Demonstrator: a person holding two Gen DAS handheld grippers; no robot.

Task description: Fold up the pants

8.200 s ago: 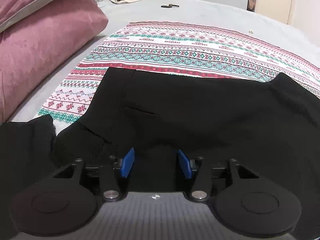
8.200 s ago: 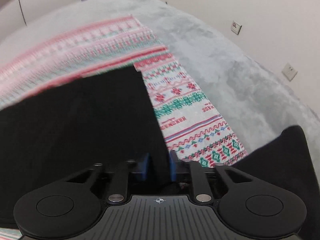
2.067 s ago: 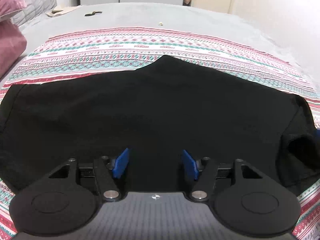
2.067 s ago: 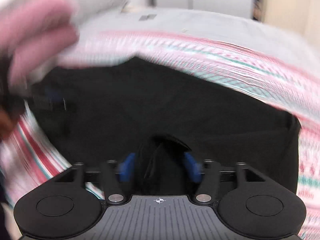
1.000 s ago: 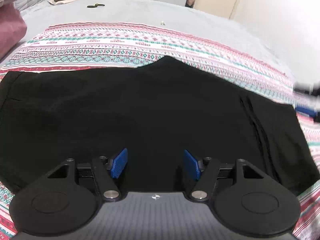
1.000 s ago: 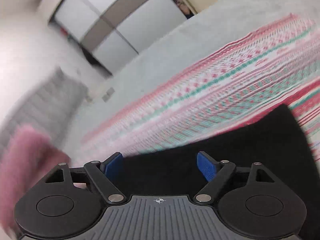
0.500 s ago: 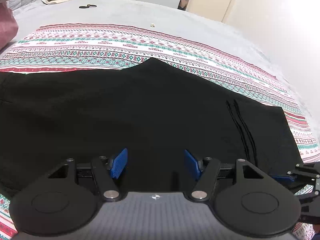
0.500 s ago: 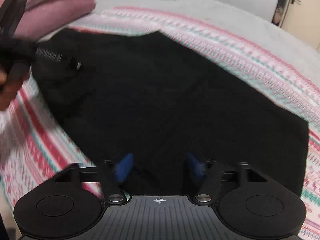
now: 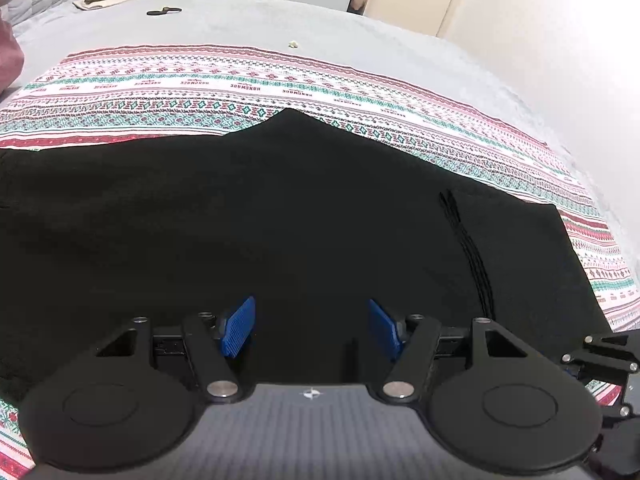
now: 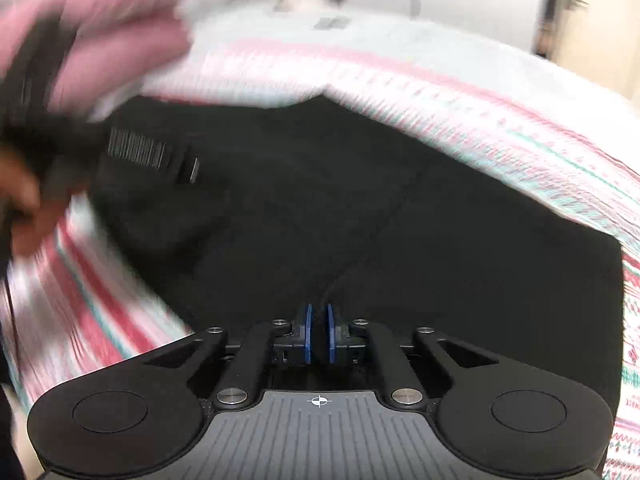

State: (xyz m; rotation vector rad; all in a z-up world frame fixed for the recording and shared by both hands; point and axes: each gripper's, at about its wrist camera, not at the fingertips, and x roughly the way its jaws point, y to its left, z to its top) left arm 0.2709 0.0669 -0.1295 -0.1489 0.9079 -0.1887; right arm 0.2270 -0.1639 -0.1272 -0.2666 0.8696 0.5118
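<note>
Pants [image 9: 288, 216] lie spread, black, on the patterned cloth [image 9: 240, 92] across the near half of the bed [image 9: 360, 36]. Left hand-held gripper [image 9: 310, 330] hovers at their near edge, fingers apart, holding nothing. Right hand-held gripper [image 10: 318, 334] has its pads together, seemingly pinching a ridge of pant fabric. I judge a fold is starting: next, lift and carry that edge across. Far side of the bed gives room; pillow [image 10: 104, 28] crowds its left edge.

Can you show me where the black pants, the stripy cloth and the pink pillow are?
black pants [image 9: 300, 216]: left wrist view, middle of fabric.
stripy cloth [image 9: 208, 88]: left wrist view, patterned band behind pants.
pink pillow [image 10: 120, 24]: right wrist view, blurred front.
</note>
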